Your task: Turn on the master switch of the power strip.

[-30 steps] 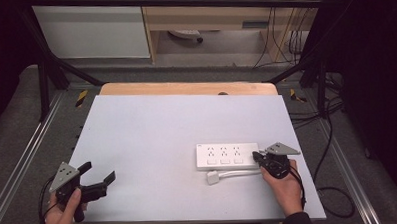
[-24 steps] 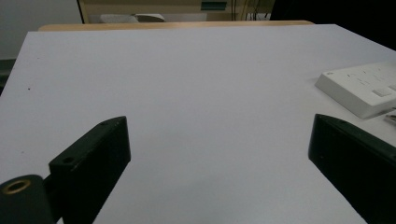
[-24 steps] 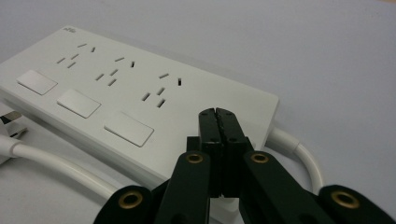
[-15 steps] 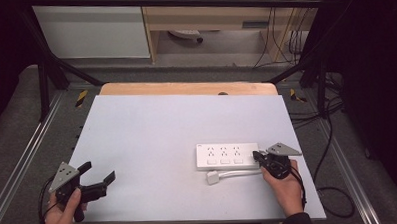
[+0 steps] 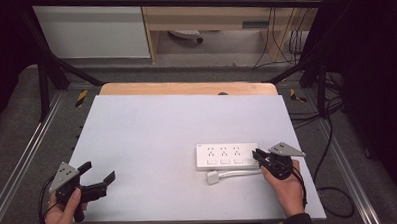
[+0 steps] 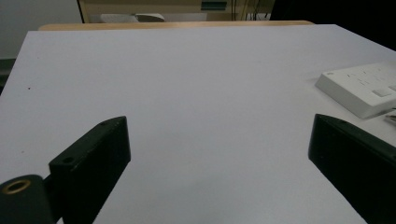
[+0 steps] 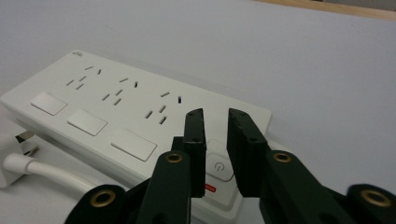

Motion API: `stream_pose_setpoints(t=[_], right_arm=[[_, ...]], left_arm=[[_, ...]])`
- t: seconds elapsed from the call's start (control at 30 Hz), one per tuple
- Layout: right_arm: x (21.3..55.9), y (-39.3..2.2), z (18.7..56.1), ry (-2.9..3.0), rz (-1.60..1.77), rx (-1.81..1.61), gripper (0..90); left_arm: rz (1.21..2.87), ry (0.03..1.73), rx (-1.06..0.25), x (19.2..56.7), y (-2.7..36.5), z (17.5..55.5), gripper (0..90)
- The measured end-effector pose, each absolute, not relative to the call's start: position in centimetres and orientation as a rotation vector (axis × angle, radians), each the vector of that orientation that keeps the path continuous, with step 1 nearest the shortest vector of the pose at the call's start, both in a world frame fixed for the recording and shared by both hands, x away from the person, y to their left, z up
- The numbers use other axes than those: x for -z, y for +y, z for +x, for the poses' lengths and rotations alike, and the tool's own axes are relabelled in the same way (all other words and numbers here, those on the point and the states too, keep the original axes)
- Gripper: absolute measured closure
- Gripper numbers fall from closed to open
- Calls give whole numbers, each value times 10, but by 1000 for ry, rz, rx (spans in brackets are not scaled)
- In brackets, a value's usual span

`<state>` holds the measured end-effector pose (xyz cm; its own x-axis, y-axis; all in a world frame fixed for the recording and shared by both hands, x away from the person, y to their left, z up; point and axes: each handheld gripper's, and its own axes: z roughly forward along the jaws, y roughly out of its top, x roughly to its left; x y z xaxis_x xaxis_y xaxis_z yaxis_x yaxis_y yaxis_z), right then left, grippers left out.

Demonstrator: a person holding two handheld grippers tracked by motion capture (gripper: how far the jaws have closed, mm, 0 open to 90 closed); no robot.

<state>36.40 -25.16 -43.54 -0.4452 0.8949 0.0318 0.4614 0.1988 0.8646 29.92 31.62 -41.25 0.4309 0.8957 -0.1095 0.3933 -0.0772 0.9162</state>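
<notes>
My left gripper (image 5: 96,181) rests at the counter's (image 5: 162,128) near left corner, fingers spread wide over bare surface. To the right, the white power strip (image 5: 227,156) lies flat, its plug (image 5: 212,178) just beside it. My right gripper (image 7: 215,122) hovers over the strip's power button (image 7: 218,166), fingers just parting to a narrow gap with nothing between them.

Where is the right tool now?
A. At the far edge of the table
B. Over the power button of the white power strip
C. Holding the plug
B: in the right gripper view the right tool stands over the power button at the end of the power strip, jaws slightly apart.
</notes>
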Motion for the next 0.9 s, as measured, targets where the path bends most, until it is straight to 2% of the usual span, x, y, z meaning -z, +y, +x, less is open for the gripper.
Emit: stream_pose_setpoints(t=[0.73, 0.9], right_arm=[[429, -252, 363, 1958, 1288, -1206, 459], [429, -252, 363, 1956, 1292, -1209, 419]], left_arm=[[1668, 1139, -620, 413, 316, 299, 56], [1671, 1139, -620, 413, 317, 299, 56]])
